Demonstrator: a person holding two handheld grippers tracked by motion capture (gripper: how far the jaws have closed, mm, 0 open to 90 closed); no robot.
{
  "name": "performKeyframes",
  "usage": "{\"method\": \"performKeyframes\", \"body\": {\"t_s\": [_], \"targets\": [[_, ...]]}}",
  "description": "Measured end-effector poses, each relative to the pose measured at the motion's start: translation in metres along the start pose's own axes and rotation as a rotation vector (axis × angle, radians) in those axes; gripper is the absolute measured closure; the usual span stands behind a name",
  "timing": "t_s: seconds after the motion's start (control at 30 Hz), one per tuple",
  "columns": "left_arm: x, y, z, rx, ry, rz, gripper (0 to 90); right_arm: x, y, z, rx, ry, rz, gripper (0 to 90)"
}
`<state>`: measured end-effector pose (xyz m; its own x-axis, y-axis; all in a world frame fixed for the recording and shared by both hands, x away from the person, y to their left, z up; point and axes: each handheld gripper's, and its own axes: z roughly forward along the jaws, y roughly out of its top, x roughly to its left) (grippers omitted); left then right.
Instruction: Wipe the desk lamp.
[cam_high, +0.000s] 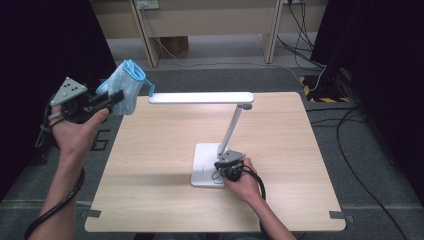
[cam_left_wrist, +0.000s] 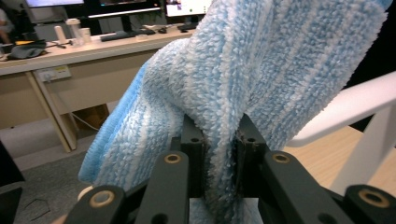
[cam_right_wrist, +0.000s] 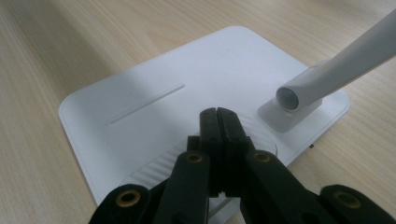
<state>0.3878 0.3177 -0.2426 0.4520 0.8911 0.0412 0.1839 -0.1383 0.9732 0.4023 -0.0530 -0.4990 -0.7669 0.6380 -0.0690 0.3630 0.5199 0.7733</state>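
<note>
- From the high view I see my left tongs (cam_high: 114, 97) raised off the left edge of the bench (cam_high: 165, 200), clamped on a blue and white cloth (cam_high: 125, 87) that bunches up above and beyond the tips, just beside the near end of the lamp head (cam_high: 200, 97). The white desk lamp's stem (cam_high: 232, 127) leans up from its base (cam_high: 204, 167) in the middle of the bench, and my right tongs (cam_high: 220, 165) sit low on that base, by the foot of the stem.
- In the left gripper view the two black jaws pinch a fold of the fluffy striped cloth (cam_left_wrist: 243, 79) between them (the pile bulges out on both sides of the pinch). The rest of it rises and fans out over the jaws. The white lamp head (cam_left_wrist: 345, 109) crosses behind on the right, with the pale bench below it.
- In the right gripper view my right tongs (cam_right_wrist: 218, 116) are fully closed, jaw against jaw, with nothing between them. Their tips rest over the ribbed round patch (cam_right_wrist: 159, 170) on the white base (cam_right_wrist: 163, 79), just beside the socket (cam_right_wrist: 292, 109) where the stem joins it.
</note>
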Motion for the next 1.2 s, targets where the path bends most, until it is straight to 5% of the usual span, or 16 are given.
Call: {"method": "performKeyframes", "body": {"t_s": [0.13, 0.27, 0.5, 1.2], "targets": [[-0.012, 0.004, 0.008, 0.019, -0.021, 0.030, 76.9, 0.000, 0.000, 0.000, -0.003, -0.001, 0.000, 90.0], [-0.018, 0.010, 0.016, 0.032, 0.027, 0.051, 76.9, 0.000, 0.000, 0.000, -0.001, 0.000, -0.002, 90.0], [-0.030, 0.012, 0.027, 0.075, -0.001, 0.062, 76.9, 0.000, 0.000, 0.000, -0.004, 0.001, -0.004, 90.0], [-0.046, 0.025, 0.024, 0.151, -0.066, 0.156, 75.3, 0.000, -0.001, 0.000, -0.010, 0.002, -0.002, 90.0]]}}
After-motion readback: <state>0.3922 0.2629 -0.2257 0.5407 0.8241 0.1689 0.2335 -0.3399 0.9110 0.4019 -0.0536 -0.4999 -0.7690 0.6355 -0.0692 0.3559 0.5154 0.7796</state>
